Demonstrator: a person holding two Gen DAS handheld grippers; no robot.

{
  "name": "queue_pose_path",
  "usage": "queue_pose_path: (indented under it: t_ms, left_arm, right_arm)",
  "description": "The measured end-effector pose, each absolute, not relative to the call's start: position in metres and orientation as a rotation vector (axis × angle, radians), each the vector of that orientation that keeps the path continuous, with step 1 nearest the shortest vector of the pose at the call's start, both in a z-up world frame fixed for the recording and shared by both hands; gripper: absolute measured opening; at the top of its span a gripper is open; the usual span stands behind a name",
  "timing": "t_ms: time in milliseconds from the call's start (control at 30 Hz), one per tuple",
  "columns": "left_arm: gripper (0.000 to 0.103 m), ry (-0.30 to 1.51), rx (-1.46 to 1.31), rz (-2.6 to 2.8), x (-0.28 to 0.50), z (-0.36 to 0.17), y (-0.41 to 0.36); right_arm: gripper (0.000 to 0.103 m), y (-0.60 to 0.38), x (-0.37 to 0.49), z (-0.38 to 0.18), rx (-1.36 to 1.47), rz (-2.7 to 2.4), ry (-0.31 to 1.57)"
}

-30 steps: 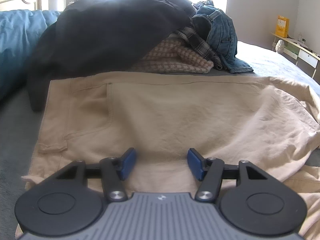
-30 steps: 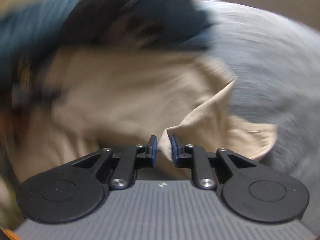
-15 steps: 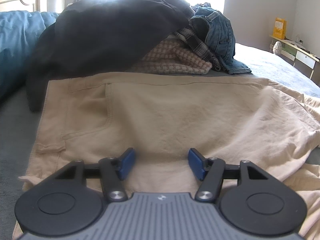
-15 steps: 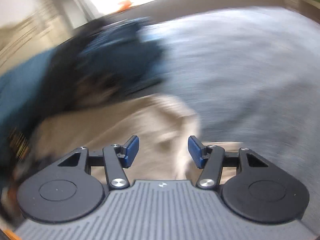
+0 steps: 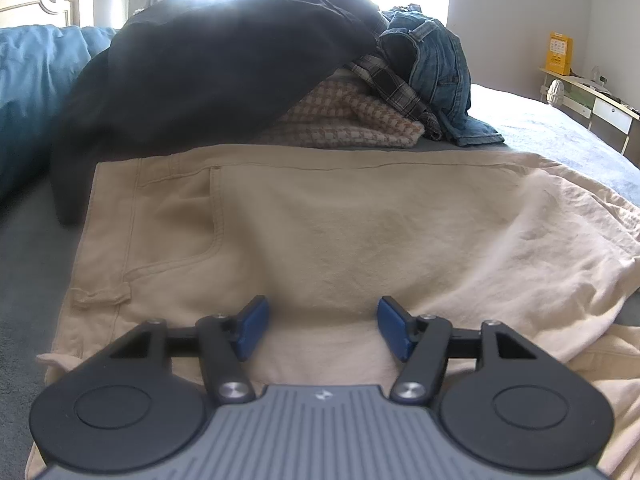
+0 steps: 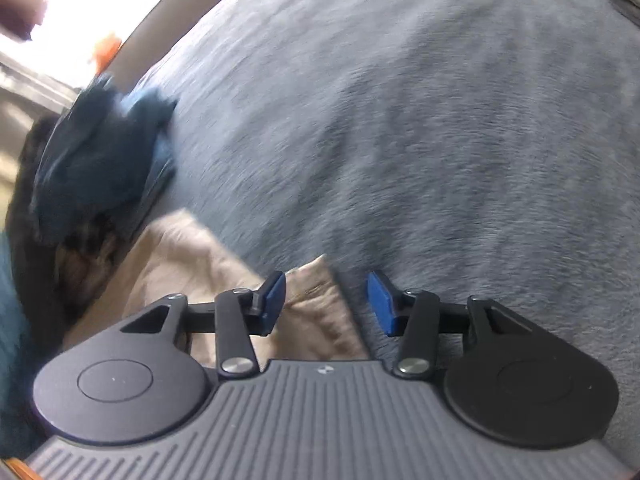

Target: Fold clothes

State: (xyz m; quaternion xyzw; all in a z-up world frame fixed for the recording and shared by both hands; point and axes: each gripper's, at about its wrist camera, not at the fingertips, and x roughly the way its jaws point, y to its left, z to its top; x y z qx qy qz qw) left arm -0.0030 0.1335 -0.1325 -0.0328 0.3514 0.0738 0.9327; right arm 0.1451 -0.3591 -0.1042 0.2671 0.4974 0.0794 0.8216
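We are working over a bed covered in a grey-blue blanket [image 6: 440, 140], with a pair of beige trousers [image 5: 340, 240] spread flat across it, the waistband and a back pocket toward the left side of the left wrist view and the looser, wrinkled cloth running off to the right. Our left gripper [image 5: 320, 330] hangs just above the near part of the trousers, its blue pads [image 5: 252, 326] standing well apart with only flat cloth below the gap — nothing is pinched between them. Beyond the trousers lies a heap of unfolded laundry: a large dark garment [image 5: 208, 68] draped on top, a beige houndstooth knit [image 5: 352, 120] under it, a plaid piece [image 5: 396, 84] and blue jeans [image 5: 440, 68] at the right end of the pile. A teal duvet [image 5: 32, 88] sits at the far left, and a low desk with a yellow box [image 5: 560, 54] stands by the wall at the right. In the right wrist view, which is blurred, our right gripper [image 6: 326, 300] sits at the edge of the trousers [image 6: 312, 312]: a corner of the beige cloth lies beside its left pad and reaches partway into the gap, with bare blanket under the right pad. Its jaws are closing but the pads do not yet press on the cloth — there is clear space between them. The jeans [image 6: 100, 152] show as a blue smear at the left of that view.
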Motion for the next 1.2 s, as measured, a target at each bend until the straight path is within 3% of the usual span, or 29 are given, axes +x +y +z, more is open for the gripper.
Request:
queue_pose_path:
  t_ms: [167, 300, 500, 733, 867, 1067, 1200]
  left_arm:
    - [0.065, 0.713, -0.054, 0.152, -0.003, -0.134, 0.132]
    - [0.065, 0.707, -0.05, 0.148, -0.003, -0.135, 0.132]
    - [0.065, 0.705, -0.048, 0.141, -0.004, -0.132, 0.132]
    - [0.066, 0.699, -0.053, 0.135, -0.005, -0.132, 0.133]
    - [0.066, 0.696, -0.05, 0.134, -0.005, -0.132, 0.133]
    - [0.066, 0.7, -0.044, 0.136, -0.005, -0.131, 0.133]
    - [0.066, 0.704, -0.039, 0.137, -0.004, -0.131, 0.133]
  right_arm:
    - [0.028, -0.338, 0.155, -0.107, 0.442, 0.177, 1.093]
    - [0.011, -0.334, 0.154, -0.097, 0.42, 0.204, 1.06]
    - [0.009, -0.35, 0.132, -0.034, 0.405, 0.143, 0.796]
    - [0.008, -0.435, 0.077, 0.046, 0.456, -0.147, 0.446]
    - [0.008, -0.477, 0.052, 0.011, 0.548, -0.319, 0.45]
    - [0.009, -0.525, 0.045, -0.105, 0.851, -0.473, 0.645]
    - [0.012, -0.528, 0.055, -0.119, 0.88, -0.484, 0.666]
